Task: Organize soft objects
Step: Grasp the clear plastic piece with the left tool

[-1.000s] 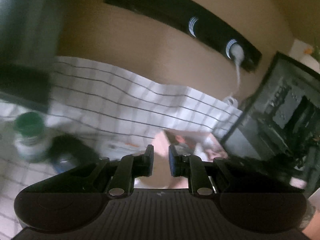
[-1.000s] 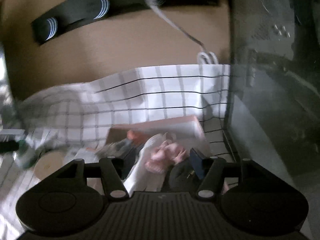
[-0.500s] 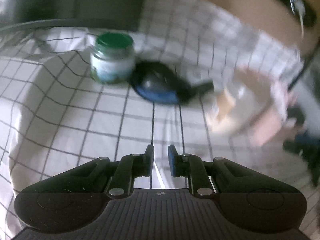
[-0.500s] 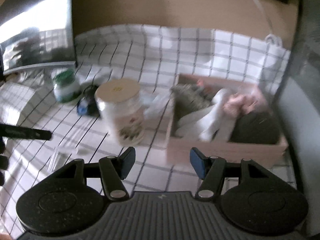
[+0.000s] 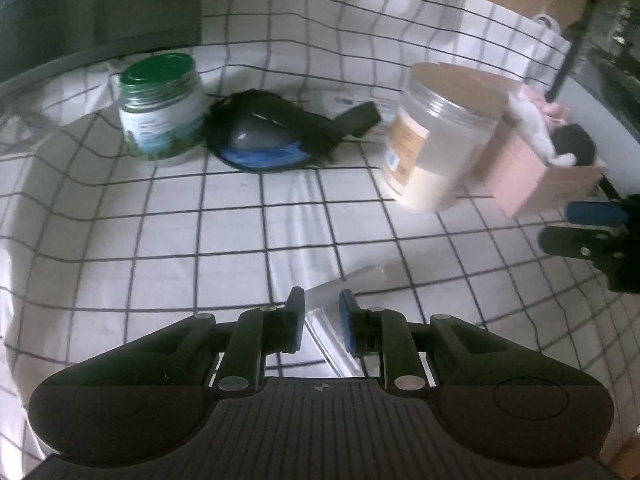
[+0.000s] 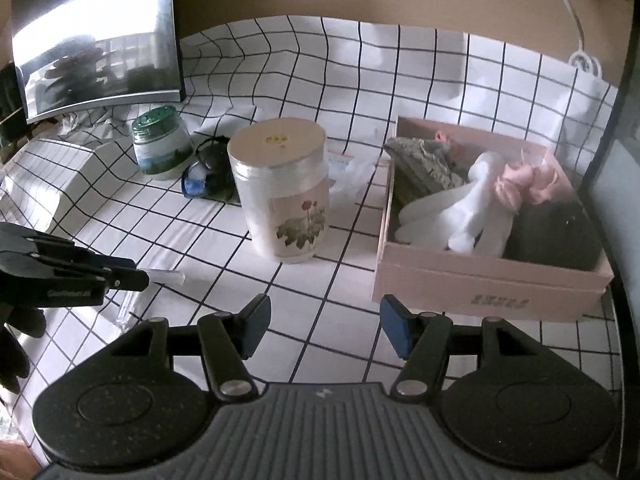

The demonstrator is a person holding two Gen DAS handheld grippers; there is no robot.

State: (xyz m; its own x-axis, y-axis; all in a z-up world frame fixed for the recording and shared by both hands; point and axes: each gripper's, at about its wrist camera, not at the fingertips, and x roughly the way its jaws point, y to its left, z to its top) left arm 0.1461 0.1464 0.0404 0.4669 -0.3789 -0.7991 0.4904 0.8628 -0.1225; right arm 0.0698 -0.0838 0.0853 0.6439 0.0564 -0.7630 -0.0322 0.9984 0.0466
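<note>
A pink box at the right holds soft things: white socks, a pink bundle, a grey-green cloth and a dark item. The box also shows in the left wrist view. A black and blue soft pouch lies on the checked cloth between the jars. My left gripper hovers low over a clear plastic bag, its jaws a narrow gap apart with the bag between them. My right gripper is open and empty in front of the box.
A large floral jar with a tan lid stands mid-table. A green-lidded jar stands at the back left, near a monitor. A dark cabinet bounds the right side. A white cable hangs on the wall.
Both grippers pulled back from the box and tilted down toward the table. The left gripper swung left and now sits over the clear bag. The right gripper stayed open.
</note>
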